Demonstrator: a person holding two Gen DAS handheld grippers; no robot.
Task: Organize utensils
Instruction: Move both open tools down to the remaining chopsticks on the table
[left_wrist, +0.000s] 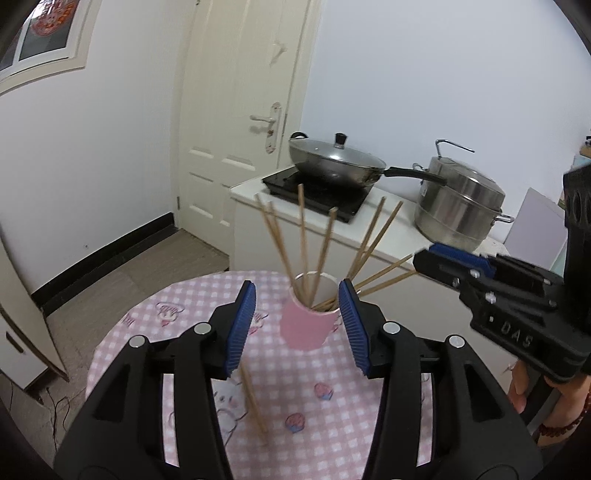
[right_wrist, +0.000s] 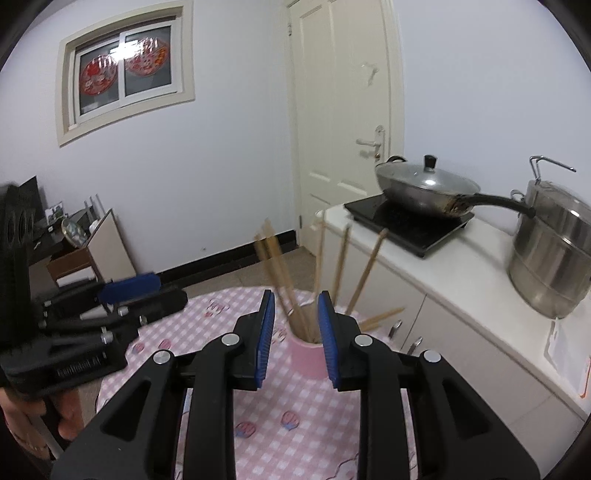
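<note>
Showing, from the left wrist view: pink cup (left_wrist: 304, 326) standing upright on the checked surface (left_wrist: 177, 306), holding a fan of wooden chopsticks (left_wrist: 303, 240) leaning outward in several directions. Left gripper (left_wrist: 297, 326) just short of the cup, jaws parted and released, blue pads either side of the cup without touching it, nothing grasped. One loose chopstick (left_wrist: 253, 402) lying on the surface nearer than the cup, between the gripper arms. Right gripper (left_wrist: 448, 264) to the right of the cup, seen side-on, its parting not readable here; a hand (left_wrist: 524, 387) below it. Wok (left_wrist: 334, 162) and steel steamer pot (left_wrist: 458, 206) on the white counter (left_wrist: 391, 236) beyond the cup.

Showing, from the right wrist view: same pink cup (right_wrist: 308, 356) with chopsticks (right_wrist: 284, 280), somewhat blurred. Right gripper (right_wrist: 295, 336) near the cup, jaws narrowly parted and released, empty. Left gripper (right_wrist: 129, 291) to the left of the cup. Wok (right_wrist: 424, 188) and steamer pot (right_wrist: 550, 254) beyond and right of the cup.
</note>
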